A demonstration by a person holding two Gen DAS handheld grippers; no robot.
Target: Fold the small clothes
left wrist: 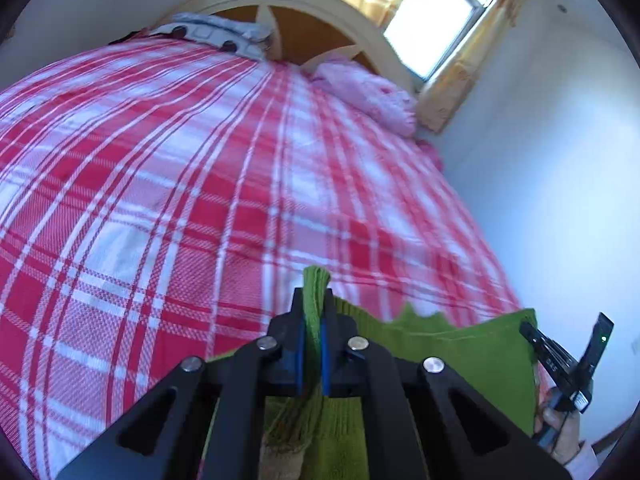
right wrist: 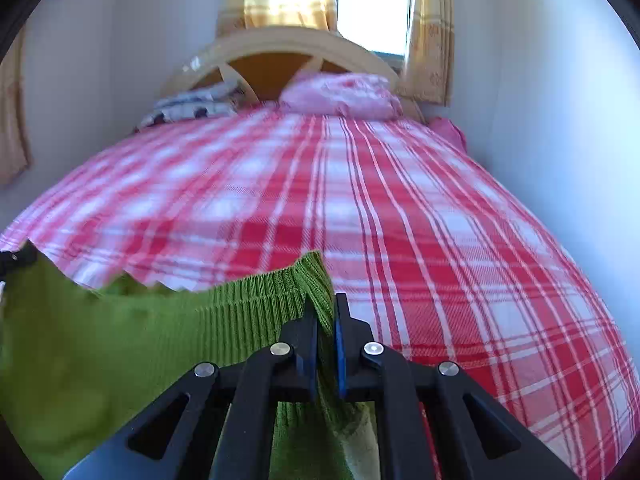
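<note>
Left wrist, green knit [left wrist: 460,344] apparently stretched sideways

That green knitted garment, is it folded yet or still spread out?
Spread out, not folded. The green knitted garment hangs stretched between the left gripper and right gripper, above the checked bedspread.

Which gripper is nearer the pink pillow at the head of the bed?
Right, though not by much. The right gripper faces the pink pillow almost straight ahead; from the left gripper it lies further off to the right. Both hold the green knit garment.
</note>
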